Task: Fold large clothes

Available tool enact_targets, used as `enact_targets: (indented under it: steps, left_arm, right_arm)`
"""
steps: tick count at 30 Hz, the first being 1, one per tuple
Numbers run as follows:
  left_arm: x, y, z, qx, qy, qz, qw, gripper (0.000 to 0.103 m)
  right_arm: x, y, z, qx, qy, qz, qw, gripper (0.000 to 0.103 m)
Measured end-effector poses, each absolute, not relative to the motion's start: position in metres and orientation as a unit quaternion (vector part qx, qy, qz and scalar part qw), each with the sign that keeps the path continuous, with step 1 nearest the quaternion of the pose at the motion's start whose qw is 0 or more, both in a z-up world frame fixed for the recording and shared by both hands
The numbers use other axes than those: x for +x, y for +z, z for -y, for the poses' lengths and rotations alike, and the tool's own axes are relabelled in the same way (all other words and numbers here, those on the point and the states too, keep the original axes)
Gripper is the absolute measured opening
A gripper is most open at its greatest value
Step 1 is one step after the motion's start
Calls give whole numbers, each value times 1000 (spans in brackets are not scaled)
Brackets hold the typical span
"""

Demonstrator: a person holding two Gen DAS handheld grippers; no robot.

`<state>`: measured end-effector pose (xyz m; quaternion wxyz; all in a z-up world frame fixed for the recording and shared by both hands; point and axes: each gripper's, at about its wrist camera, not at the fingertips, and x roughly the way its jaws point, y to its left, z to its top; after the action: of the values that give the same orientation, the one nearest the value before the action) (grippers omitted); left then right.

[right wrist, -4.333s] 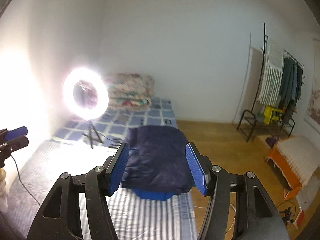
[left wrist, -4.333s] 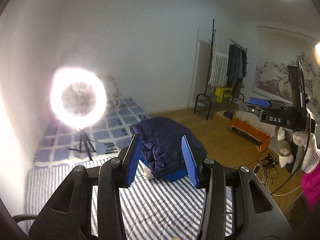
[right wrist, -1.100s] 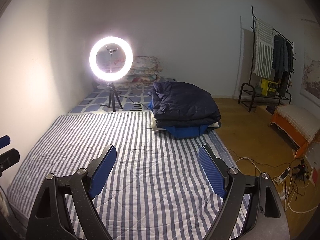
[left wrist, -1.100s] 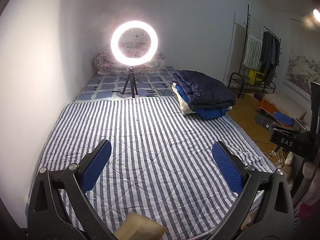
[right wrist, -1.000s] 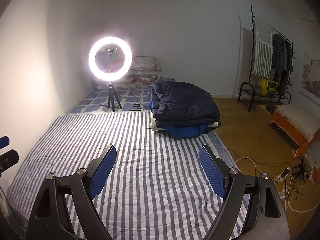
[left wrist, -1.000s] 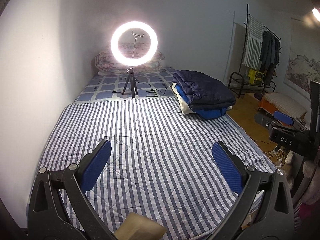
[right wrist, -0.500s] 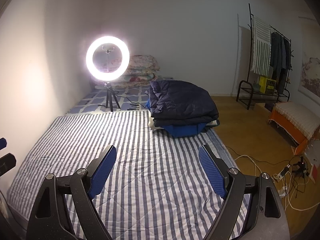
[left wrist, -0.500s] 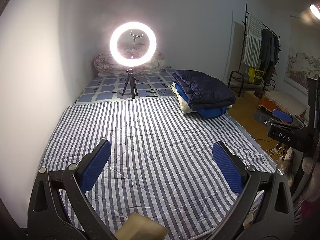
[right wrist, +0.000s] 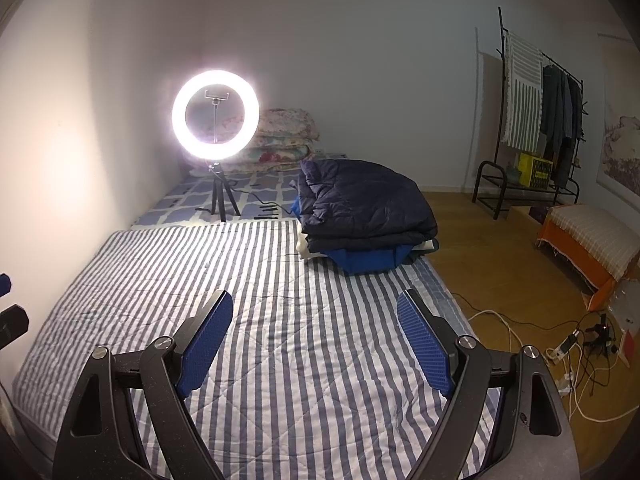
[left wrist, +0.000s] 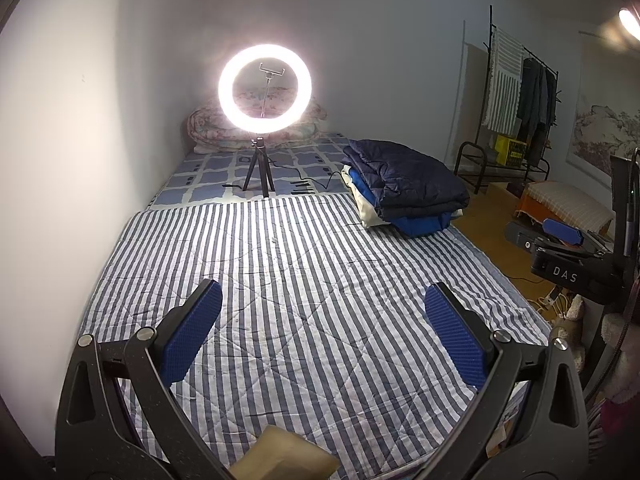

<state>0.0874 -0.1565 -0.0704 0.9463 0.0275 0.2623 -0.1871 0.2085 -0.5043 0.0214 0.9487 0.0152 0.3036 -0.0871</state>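
You have the wide striped quilt (left wrist: 304, 280) stretched bare ahead of you, its right edge dropping to the wooden floor (right wrist: 480, 248) where cables (right wrist: 576, 344) trail. The wall (left wrist: 60, 160) closes its left side. At the far right corner the folded navy down jacket (right wrist: 360, 200) lies on top of a blue garment (right wrist: 368, 260) and a cream one (left wrist: 366, 212), well apart from both tools. A lit ring light (left wrist: 265, 85) stands on its tripod beyond the quilt's far edge. Your left gripper (left wrist: 322, 328) hangs above the near end, fingers spread wide and empty. Your right gripper (right wrist: 316, 336) does likewise, level and pointing toward the stack.
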Motion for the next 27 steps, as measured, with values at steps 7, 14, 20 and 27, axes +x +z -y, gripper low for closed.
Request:
enact_targets:
  steps: [7, 14, 20, 27]
  left_arm:
    - [86, -69, 153, 23, -191, -261, 946, 103]
    - [86, -70, 154, 29, -191, -265, 945, 103]
    - [87, -71, 156, 35, -190, -267, 944, 103]
    - [89, -74, 157, 38, -186, -271, 944, 103]
  right_arm:
    - [209, 21, 504, 13, -88, -304, 949, 84]
    - [210, 22, 505, 11, -89, -303, 949, 84]
    - [209, 22, 505, 11, -89, -301, 949, 84]
    - [209, 22, 504, 11, -91, -299, 950, 84]
